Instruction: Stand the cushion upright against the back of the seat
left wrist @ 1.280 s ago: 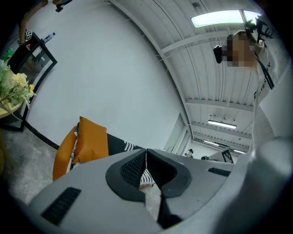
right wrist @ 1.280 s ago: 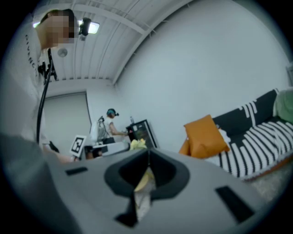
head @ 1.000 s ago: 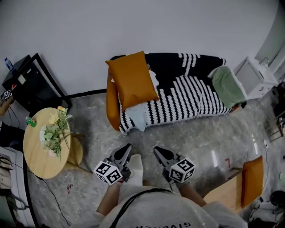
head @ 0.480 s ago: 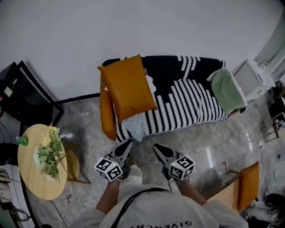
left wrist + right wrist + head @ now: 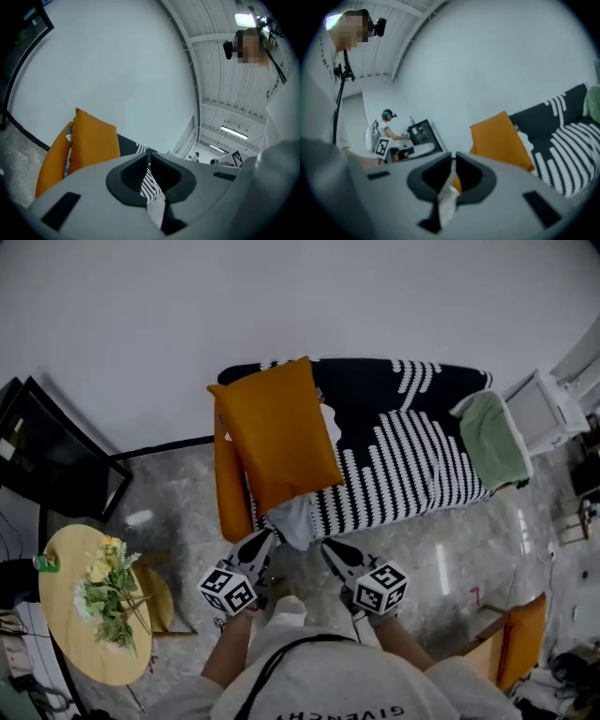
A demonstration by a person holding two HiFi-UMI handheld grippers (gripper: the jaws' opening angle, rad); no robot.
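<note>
My left gripper [image 5: 265, 537] and right gripper [image 5: 329, 548], jaws together and empty, now sit nearer the black-and-white striped sofa [image 5: 412, 442] than a second ago, so the square orange fabric cushion [image 5: 281, 432] at its frame-left end is nearly in reach.

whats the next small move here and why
Probably reach forward and open both claws toward the orange cushion: the left claw and right claw are shut, empty and short of the sofa, where the cushion leans askew by the armrest.
</note>
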